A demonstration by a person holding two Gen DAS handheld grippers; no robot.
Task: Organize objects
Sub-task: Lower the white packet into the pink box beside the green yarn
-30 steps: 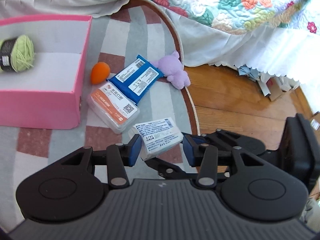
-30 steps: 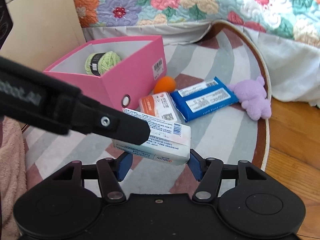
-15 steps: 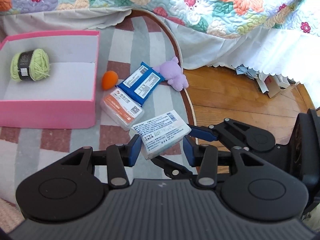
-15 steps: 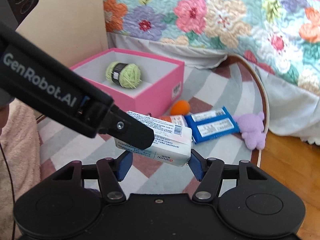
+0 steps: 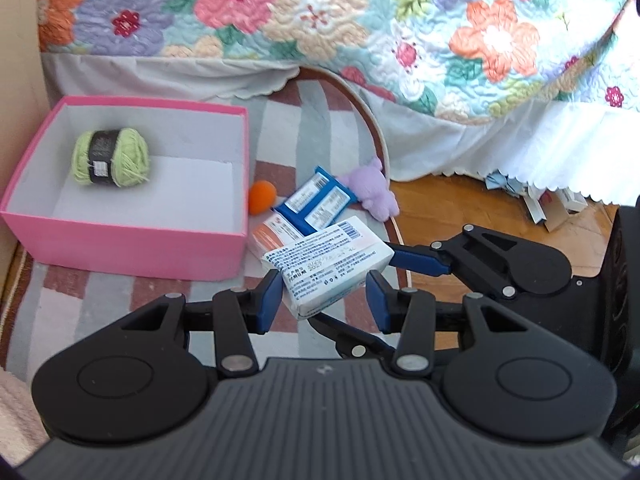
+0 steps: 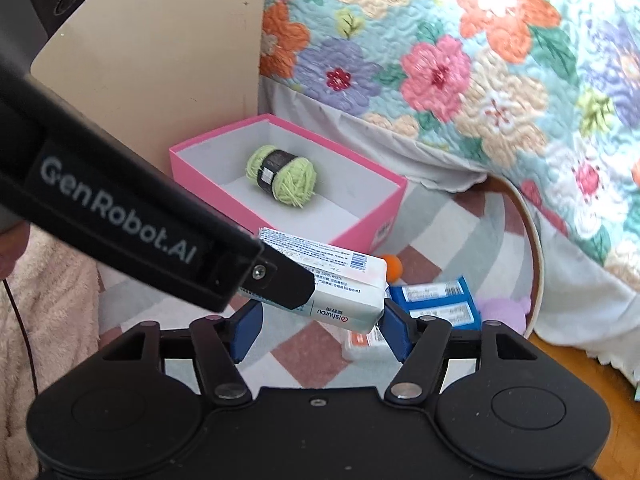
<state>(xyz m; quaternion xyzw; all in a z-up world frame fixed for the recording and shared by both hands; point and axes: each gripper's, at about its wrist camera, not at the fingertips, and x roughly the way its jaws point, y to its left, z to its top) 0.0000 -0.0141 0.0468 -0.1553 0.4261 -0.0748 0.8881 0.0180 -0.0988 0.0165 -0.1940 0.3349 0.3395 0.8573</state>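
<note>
A white tissue pack (image 5: 326, 266) hangs in the air above the rug, between the blue pads of my left gripper (image 5: 323, 300), which is shut on its sides. My right gripper (image 6: 316, 332) has the same tissue pack (image 6: 344, 300) lengthwise between its jaws, which are opening. Its right pad (image 6: 394, 332) is still at the pack's end, and a small gap shows at the left pad. The left gripper's finger (image 6: 276, 280) crosses over the pack. Beyond stands a pink box (image 5: 132, 248) holding a green yarn ball (image 5: 110, 158).
On the striped rug (image 5: 316, 120) right of the box lie an orange ball (image 5: 261, 197), a blue pack (image 5: 316, 202), an orange-and-white pack (image 5: 272, 236) and a purple plush (image 5: 372, 192). A floral bed quilt (image 5: 360, 20) hangs behind. Wood floor (image 5: 460, 204) lies to the right.
Both grippers have risen together with the tissue pack, so the box and the floor items look smaller and lower. The right gripper's jaws have spread wider.
</note>
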